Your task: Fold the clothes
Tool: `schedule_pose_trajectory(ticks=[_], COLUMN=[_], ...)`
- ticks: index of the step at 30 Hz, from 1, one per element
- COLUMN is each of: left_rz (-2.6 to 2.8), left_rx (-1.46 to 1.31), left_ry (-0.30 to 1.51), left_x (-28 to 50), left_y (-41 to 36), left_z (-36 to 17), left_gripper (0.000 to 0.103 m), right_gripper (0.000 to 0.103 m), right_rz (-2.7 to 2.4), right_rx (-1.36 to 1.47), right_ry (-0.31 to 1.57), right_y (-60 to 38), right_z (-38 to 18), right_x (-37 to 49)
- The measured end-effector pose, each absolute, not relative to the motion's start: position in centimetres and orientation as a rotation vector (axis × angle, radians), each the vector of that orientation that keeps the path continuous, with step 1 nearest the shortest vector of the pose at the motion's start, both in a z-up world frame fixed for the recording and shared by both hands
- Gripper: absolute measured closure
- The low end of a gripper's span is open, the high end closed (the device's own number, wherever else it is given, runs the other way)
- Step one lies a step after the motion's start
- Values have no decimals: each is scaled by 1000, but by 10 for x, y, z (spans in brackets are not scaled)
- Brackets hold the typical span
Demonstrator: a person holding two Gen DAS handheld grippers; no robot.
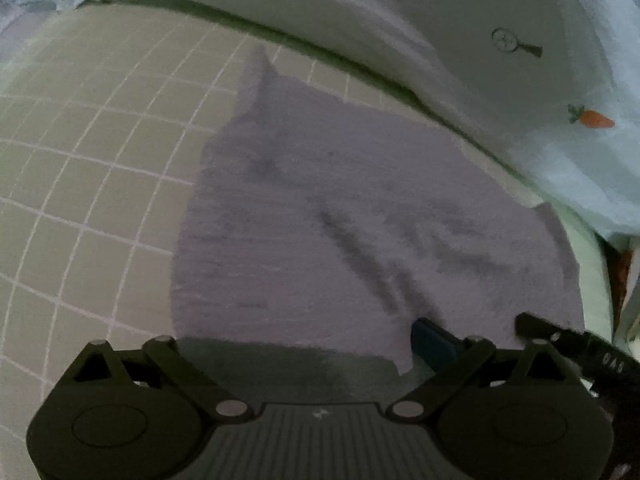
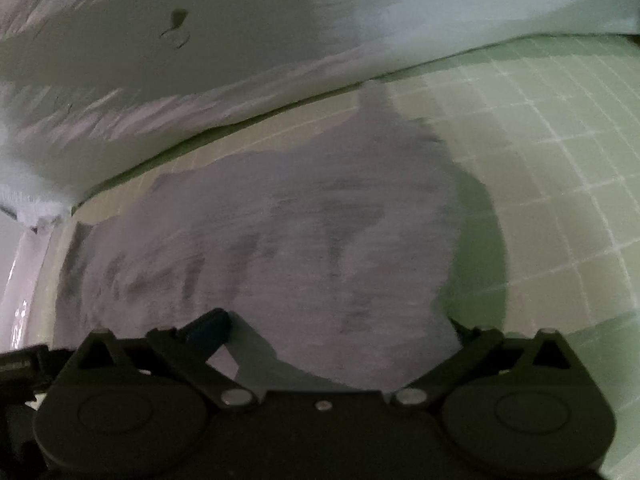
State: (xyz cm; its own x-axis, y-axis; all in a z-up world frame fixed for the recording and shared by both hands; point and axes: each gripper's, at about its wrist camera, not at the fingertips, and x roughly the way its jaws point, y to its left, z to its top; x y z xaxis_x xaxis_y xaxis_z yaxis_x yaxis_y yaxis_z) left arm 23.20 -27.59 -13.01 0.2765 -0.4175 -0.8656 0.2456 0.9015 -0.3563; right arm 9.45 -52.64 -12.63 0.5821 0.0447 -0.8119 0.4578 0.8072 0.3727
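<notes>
A lilac-grey garment [image 1: 340, 216] lies spread on a green gridded mat [image 1: 88, 160]. In the left wrist view its near edge runs over my left gripper [image 1: 296, 344]; the jaws stand wide apart, one blue fingertip [image 1: 432, 340] shows under the cloth's corner, the other finger is hidden. The right gripper's black body [image 1: 580, 348] reaches in from the right edge. In the right wrist view the garment [image 2: 300, 240] drapes over my right gripper [image 2: 340, 328]; a blue fingertip [image 2: 210, 326] shows at left, the jaws wide apart. The view is motion-blurred.
A pale blue-white cloth with a carrot print [image 1: 596, 119] and a racket print [image 1: 516, 42] lies bunched along the mat's far edge. It also shows in the right wrist view [image 2: 200, 60]. The mat [image 2: 560, 160] extends to the right.
</notes>
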Motion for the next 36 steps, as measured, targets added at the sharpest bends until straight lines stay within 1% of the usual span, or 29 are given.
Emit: schedule_pose_trajectory(ticks=[1, 2, 3, 4, 5, 7, 10, 13, 20, 27, 30, 36], left_rz=[-459, -469, -474, -474, -480, -512, -590, -654, -865, -1112, -1182, -1246], left_rx=[-164, -169, -178, -190, -186, -186, -218, -173, -117, -46, -34, -87], left_ry=[1204, 1203, 1198, 1190, 1175, 1139, 1112, 1081, 1054, 1029, 990, 884], left_x=[230, 229, 227, 224, 220, 207, 184, 159, 101, 36, 3, -49], left_y=[-279, -282, -284, -284, -286, -287, -288, -295, -321, -397, -436, -532], left_z=[-129, -128, -126, -122, -118, -104, -83, -65, -35, -12, 4, 36], left_gripper=[35, 48, 59, 63, 64, 67, 68, 68, 68, 68, 68, 68], right_gripper=[4, 16, 40, 51, 58, 61, 63, 63, 63, 63, 64, 64], right_rz=[-245, -230, -225, -214, -215, -216, -215, -240, -405, -632, -689, -705], right_rx=[599, 596, 588, 596, 630, 657, 693, 720, 816, 834, 828, 781], right_ry=[931, 933, 935, 925, 902, 864, 807, 766, 636, 487, 421, 278], right_y=[-522, -517, -512, -510, -509, -505, -498, -490, -494, -519, -544, -634], right_z=[-125, -124, -122, -120, -115, -106, -89, -72, -42, -14, -1, 31], right_x=[97, 99, 100, 99, 94, 81, 56, 27, -74, -183, -226, -296])
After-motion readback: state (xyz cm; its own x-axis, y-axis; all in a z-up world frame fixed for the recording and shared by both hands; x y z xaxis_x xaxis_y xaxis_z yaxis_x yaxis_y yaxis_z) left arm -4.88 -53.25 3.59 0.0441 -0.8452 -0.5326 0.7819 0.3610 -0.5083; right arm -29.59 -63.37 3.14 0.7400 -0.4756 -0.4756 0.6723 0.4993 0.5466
